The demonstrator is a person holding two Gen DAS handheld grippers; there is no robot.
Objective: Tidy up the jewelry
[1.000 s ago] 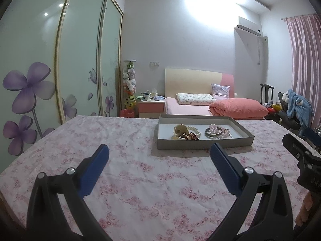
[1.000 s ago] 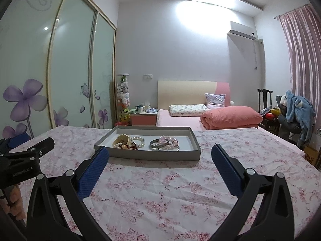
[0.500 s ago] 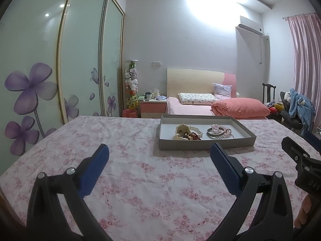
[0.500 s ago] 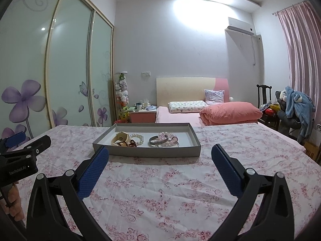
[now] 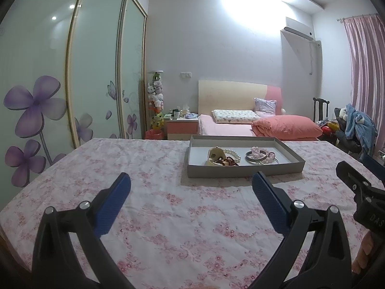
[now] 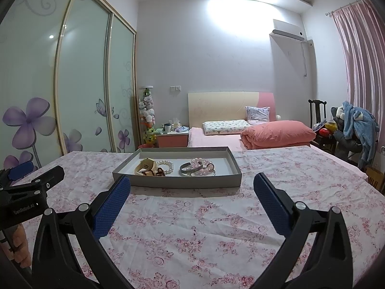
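A shallow grey tray (image 5: 243, 168) (image 6: 178, 181) lies on the pink floral tablecloth. In it are a cream watch (image 5: 216, 156) (image 6: 144, 165), a white pearl bracelet (image 5: 233, 154) (image 6: 166, 165), dark brown beads (image 5: 227, 161) (image 6: 154, 173), a silver bangle (image 5: 255, 155) (image 6: 191, 168) and pink bead bracelets (image 5: 266, 156) (image 6: 202, 163). My left gripper (image 5: 191, 186) is open and empty, short of the tray. My right gripper (image 6: 192, 187) is open and empty, just before the tray's near wall.
The table (image 6: 288, 180) is covered by the floral cloth. Behind it stand a bed (image 6: 240, 134) with a pink quilt, a nightstand (image 6: 172, 137), sliding wardrobe doors (image 5: 91, 72) at the left and a chair with clothes (image 6: 353, 130) at the right.
Both grippers have moved a little forward toward the tray, which looks slightly nearer and lower. Both stay open and empty.
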